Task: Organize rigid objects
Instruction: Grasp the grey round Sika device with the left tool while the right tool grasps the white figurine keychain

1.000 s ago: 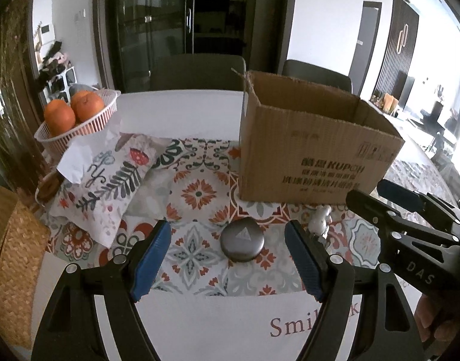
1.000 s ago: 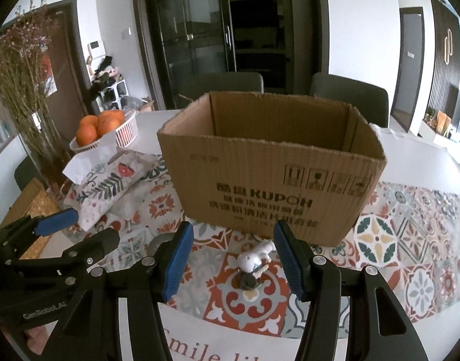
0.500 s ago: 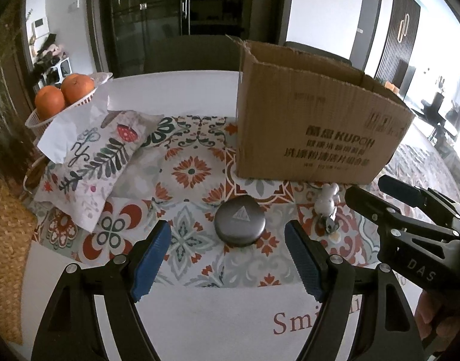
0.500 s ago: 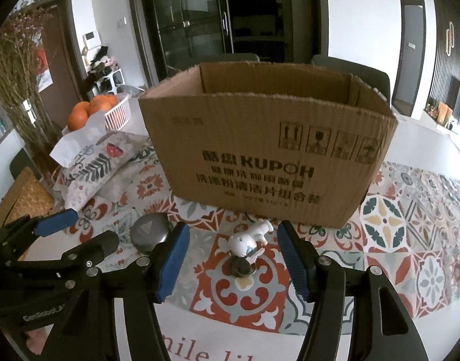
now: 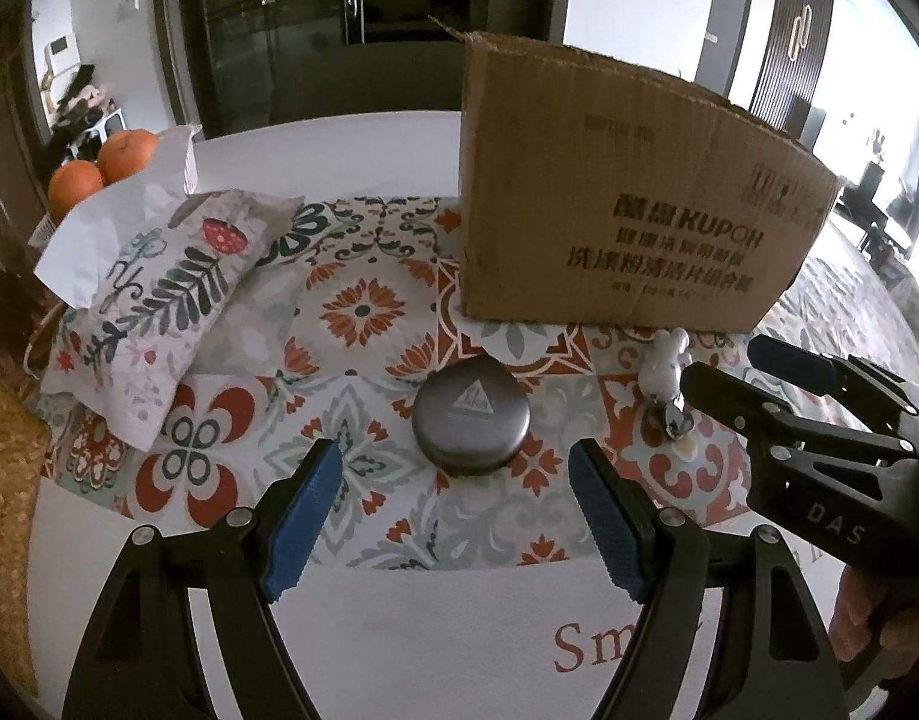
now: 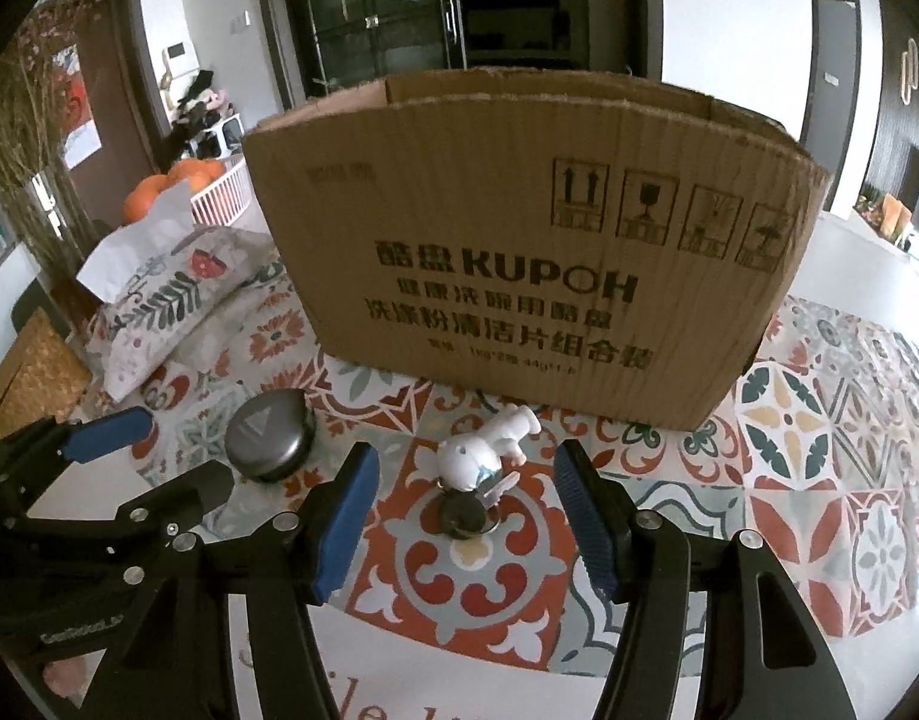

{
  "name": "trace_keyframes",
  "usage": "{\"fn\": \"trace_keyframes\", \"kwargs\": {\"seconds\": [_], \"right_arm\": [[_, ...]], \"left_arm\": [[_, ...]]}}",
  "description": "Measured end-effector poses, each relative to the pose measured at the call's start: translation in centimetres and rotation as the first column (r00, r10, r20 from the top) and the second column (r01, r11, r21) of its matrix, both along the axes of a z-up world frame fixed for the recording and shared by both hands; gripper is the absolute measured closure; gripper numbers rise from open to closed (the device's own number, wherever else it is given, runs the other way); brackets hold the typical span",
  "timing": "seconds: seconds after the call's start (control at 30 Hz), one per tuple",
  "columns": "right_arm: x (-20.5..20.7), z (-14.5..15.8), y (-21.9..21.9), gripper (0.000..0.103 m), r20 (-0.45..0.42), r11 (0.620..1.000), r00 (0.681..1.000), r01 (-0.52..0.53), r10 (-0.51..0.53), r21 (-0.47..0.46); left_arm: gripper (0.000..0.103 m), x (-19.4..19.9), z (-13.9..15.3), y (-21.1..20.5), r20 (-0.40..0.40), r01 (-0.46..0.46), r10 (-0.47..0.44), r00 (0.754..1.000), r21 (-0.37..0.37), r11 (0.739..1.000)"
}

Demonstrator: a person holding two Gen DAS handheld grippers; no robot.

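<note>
Before box (image 6: 519, 252): case (image 5: 470, 414), figurine (image 6: 480, 459) apart; tablecloth (image 5: 351, 312) between

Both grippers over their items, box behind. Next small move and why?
Probably lower both a little further, then close. The left gripper is open with the round grey case just ahead of its pads, untouched. The right gripper has just been opening; the white figurine keychain lies between its pads, not pressed. The cardboard box stands open-topped right behind, ready to receive them.
</note>
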State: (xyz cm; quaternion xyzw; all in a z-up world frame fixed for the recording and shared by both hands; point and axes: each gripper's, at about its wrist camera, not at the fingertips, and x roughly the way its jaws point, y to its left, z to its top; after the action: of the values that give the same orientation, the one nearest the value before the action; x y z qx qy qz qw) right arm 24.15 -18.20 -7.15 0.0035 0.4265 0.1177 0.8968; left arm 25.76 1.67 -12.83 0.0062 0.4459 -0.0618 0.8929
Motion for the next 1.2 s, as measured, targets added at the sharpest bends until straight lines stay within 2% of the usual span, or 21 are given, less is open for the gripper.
{"fn": "trace_keyframes", "kwargs": {"seconds": [0.63,0.93,1.2], "right_arm": [[1.9,-2.7,0.2,0.039,-0.041,0.998,0.999,-0.038,0.036,-0.047],[3.3,-3.6,0.6,0.038,-0.048,0.995,0.997,-0.063,0.059,-0.084],[4.7,-5.0,1.1,0.038,-0.071,0.995,0.996,-0.064,0.058,-0.081]], "left_arm": [[0.025,2.2,-2.7,-0.7,-0.036,0.035,-0.034,0.999,0.022,0.999],[0.025,3.0,-3.6,0.1,-0.044,0.018,-0.017,0.999,0.013,1.000],[0.026,4.2,-4.3,0.9,-0.076,-0.010,0.010,0.997,-0.012,1.000]]}}
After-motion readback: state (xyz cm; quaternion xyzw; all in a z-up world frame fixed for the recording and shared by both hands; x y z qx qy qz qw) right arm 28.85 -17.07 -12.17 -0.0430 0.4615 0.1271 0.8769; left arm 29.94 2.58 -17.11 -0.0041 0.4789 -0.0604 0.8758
